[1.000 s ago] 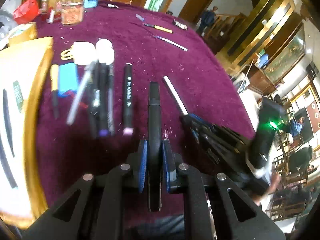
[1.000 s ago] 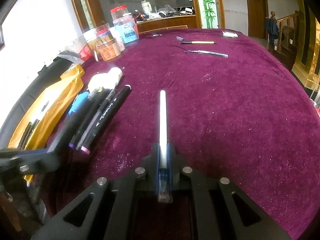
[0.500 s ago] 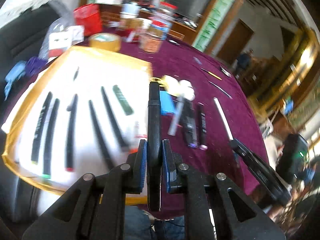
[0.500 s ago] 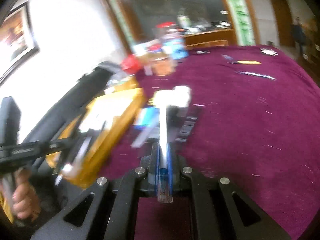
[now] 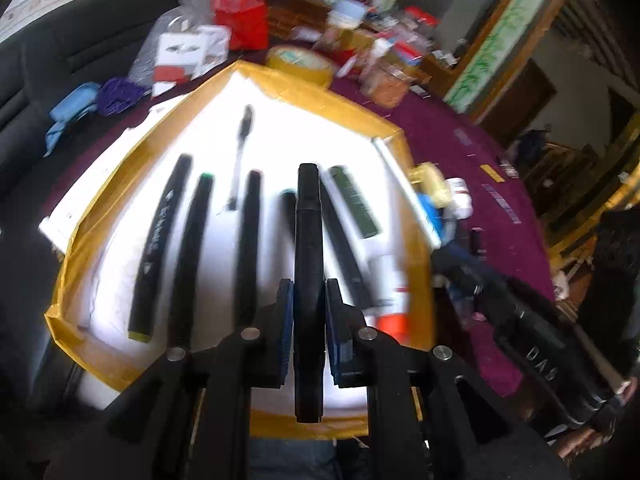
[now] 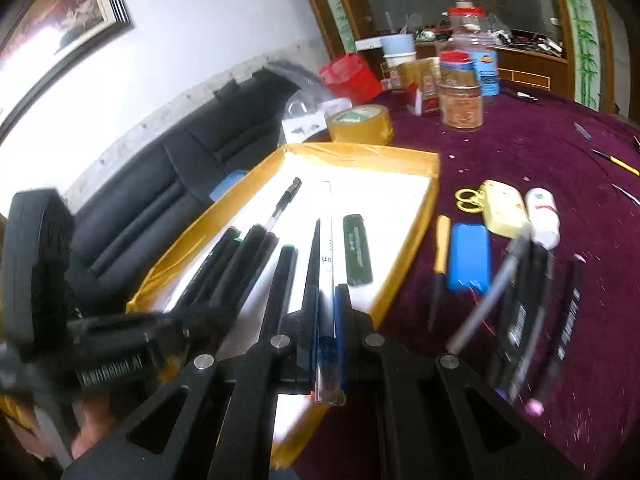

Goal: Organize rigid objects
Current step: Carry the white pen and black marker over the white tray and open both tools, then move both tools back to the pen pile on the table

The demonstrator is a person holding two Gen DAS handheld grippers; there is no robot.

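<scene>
A black marker (image 5: 308, 240) is clamped between the pads of the left gripper (image 5: 308, 300) above the yellow-rimmed tray (image 5: 320, 92), over the markers laid there. A white pen (image 6: 327, 264) is pinched by the right gripper (image 6: 326, 308), held over the tray's right part.

A framed picture (image 6: 68, 12) hangs above a black sofa (image 6: 192, 160).

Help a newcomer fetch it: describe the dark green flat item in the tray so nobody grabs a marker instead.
Find the shallow yellow-edged tray with a white floor on the purple tablecloth. Inside it lies a row of long black markers. The dark green flat item lies at the row's end nearest the cloth, much shorter and broader than they are.
</scene>
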